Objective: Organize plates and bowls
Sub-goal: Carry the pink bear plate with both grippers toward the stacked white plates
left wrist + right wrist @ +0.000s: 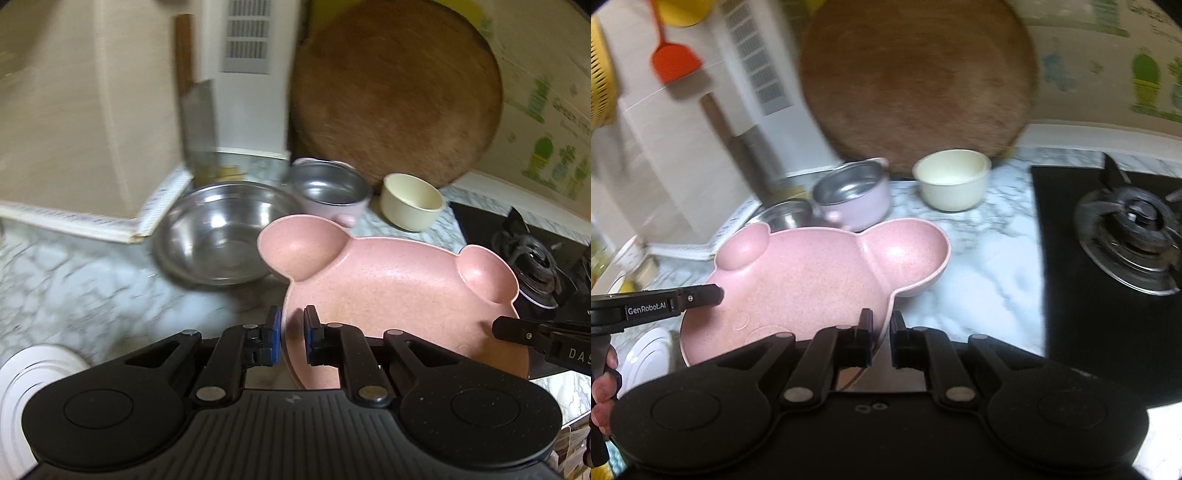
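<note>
A pink bear-shaped plate [388, 288] with two round ear wells is held above the marble counter between both grippers. My left gripper [292, 338] is shut on the plate's left rim. My right gripper [881, 341] is shut on its right rim; the plate also shows in the right wrist view [812, 280]. Behind it stand a large steel bowl [218, 232], a lilac pot with a steel liner [328, 192] and a cream bowl [412, 201]. A white plate [22, 384] lies at the lower left.
A round wooden cutting board [395, 88] leans on the back wall. A cleaver [197, 122] stands by the left wall. A black gas hob with a burner [1130, 236] is on the right. An orange spatula [674, 55] hangs upper left.
</note>
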### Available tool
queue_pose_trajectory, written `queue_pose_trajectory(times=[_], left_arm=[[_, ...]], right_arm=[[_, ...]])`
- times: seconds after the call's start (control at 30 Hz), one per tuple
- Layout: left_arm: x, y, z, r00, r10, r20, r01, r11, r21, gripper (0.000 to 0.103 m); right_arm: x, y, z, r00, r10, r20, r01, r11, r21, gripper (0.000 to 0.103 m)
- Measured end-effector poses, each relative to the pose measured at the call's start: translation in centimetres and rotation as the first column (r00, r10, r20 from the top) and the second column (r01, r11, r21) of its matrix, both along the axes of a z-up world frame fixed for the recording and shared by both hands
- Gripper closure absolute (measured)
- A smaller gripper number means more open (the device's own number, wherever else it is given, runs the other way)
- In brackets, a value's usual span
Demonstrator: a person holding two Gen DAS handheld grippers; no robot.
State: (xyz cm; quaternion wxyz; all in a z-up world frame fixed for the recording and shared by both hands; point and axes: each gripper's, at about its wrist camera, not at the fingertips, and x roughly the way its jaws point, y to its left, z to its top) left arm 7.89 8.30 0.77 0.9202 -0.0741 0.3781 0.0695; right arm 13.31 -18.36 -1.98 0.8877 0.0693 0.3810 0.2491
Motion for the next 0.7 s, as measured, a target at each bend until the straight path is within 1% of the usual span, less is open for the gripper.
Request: queue_pose_trajectory(times=[0.17,0.37,0.47,0.7], left_arm=[[-2.9,2.7,0.7,0.997,0.079,0.007,-0.079,0.997,0.01,0.091],[-6.2,6.8,1.2,0.987,0.159,0.015,-0.159,0.987,0.0,0.091],[-7.9,8.9,1.1,0.981,0.196,0.013,-0.196,0.981,-0.011,0.091],[-11.7,13.6,0.7,0.961,0.276,0.006,-0.276,0.961,-0.008,0.091]], right_arm=[[-0.7,2.9,0.7,0.996,0.083,0.011,-0.083,0.996,0.012,0.093],[-1.4,7.6,1.2,0.983,0.184,0.017,-0.184,0.983,0.003,0.093],[-2.0,10.0,1.3,0.975,0.222,0.015,-0.222,0.975,0.002,0.093],[-3.7,15.8,1.4,0.952,0.305,-0.003,-0.305,0.952,-0.009,0.093]])
